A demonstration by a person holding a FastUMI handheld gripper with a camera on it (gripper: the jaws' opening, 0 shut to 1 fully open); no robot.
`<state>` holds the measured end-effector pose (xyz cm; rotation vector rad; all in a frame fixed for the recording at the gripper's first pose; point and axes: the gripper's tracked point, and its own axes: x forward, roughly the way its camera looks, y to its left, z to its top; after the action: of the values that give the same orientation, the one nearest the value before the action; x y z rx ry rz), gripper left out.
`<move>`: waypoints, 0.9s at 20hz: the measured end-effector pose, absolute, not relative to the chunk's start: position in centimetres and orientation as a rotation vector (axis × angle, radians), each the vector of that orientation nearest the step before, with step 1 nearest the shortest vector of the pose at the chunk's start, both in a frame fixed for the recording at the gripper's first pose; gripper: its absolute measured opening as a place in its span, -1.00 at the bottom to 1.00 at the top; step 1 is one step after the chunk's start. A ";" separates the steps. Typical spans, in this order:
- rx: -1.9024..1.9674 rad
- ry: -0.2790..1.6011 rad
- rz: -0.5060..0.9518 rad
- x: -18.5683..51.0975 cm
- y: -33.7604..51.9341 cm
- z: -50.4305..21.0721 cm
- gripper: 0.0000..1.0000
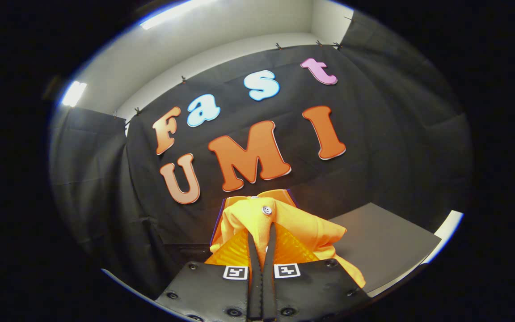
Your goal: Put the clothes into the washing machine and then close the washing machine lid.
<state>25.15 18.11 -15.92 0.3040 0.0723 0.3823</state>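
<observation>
An orange-yellow garment with a small white button hangs bunched up between my fingers and drapes over their right side. My gripper is shut on a fold of this cloth, the two fingers pressed close together with only a thin strip of fabric between them. The garment is lifted off the surface and held up in front of the black cloth wall.
A flat grey surface with a pale front edge lies below and to the right of the garment. The black cloth wall closes the space ahead and on both sides. White booth walls rise above it.
</observation>
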 end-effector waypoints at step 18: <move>0.242 -0.024 0.466 19.4 42.3 -10.7 -0.85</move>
<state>19.41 42.31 -10.73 0.2418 -0.0244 0.4664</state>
